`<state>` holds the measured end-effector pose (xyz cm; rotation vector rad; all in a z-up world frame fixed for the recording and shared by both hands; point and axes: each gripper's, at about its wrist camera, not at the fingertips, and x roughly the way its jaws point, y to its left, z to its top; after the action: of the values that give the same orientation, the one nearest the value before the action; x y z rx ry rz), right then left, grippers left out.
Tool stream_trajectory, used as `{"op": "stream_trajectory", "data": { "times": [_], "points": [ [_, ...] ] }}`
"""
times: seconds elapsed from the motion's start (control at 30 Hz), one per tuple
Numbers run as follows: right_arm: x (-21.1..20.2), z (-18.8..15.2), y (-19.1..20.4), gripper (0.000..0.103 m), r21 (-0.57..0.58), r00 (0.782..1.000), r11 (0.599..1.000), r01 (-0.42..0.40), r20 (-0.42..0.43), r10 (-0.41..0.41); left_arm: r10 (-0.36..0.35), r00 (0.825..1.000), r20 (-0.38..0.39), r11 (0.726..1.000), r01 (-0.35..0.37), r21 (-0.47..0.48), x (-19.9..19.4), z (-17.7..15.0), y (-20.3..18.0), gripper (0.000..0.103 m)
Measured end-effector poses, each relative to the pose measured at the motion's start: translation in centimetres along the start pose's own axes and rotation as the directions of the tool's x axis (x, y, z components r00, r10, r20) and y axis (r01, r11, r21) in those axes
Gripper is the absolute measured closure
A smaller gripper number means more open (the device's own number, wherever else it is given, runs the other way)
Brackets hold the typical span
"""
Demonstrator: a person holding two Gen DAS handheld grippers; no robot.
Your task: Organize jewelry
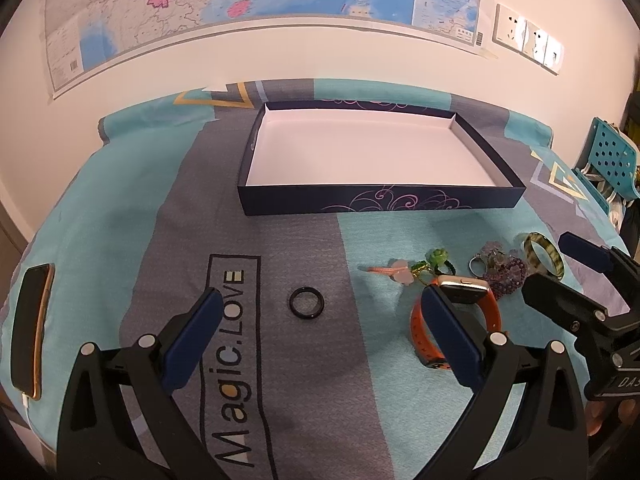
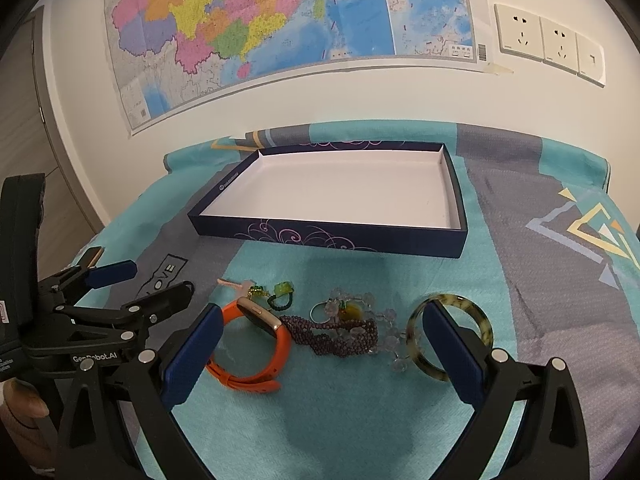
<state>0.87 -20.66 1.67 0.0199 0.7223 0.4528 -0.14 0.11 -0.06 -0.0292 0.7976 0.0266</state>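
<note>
box (image 2: pixel 328 242) interior clear, jewelry (image 2: pixel 332 330) crowded (right)

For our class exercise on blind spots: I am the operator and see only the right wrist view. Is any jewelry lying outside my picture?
Observer: Yes: a small black ring lies alone on the grey stripe of the teal-and-grey cloth, left of the orange-strapped watch.
Operator: Is the left gripper holding it?
Observer: No; the left gripper is open, the ring lying apart, ahead between its fingers.
Operator: Anything else there?
Observer: A dark phone with a gold edge lies at the cloth's left edge.
</note>
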Motion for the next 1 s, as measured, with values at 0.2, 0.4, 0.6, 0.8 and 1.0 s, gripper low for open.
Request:
{"op": "stream_trajectory", "data": {
  "times": [0.2,0.4,0.6,0.8,1.0],
  "points": [
    [-0.01,-0.11,-0.02,0.006,0.005,1.000,1.000,0.002,0.003,-0.002,-0.001,1.000,-0.002,1.000,0.001,0.003,0.02,-0.07,-0.28,0.006],
    [0.06,-0.17,-0.20,0.006,0.011,1.000,1.000,0.000,-0.001,0.000,-0.001,1.000,-0.003,1.000,0.001,0.002,0.07,-0.12,-0.40,0.006],
    [0.17,-0.17,-0.18,0.006,0.009,1.000,1.000,-0.003,-0.006,0.003,-0.002,1.000,-0.002,1.000,0.002,0.004,0.07,-0.20,-0.44,0.006],
    [0.17,-0.29,-0.09,0.006,0.011,1.000,1.000,0.001,-0.005,-0.001,-0.005,1.000,-0.007,1.000,0.005,0.006,0.22,-0.28,-0.56,0.006],
    [0.21,-0.29,-0.14,0.006,0.010,1.000,1.000,0.000,-0.008,0.000,-0.012,1.000,-0.012,1.000,0.013,0.013,0.41,-0.38,-0.84,0.006]
  ]
}}
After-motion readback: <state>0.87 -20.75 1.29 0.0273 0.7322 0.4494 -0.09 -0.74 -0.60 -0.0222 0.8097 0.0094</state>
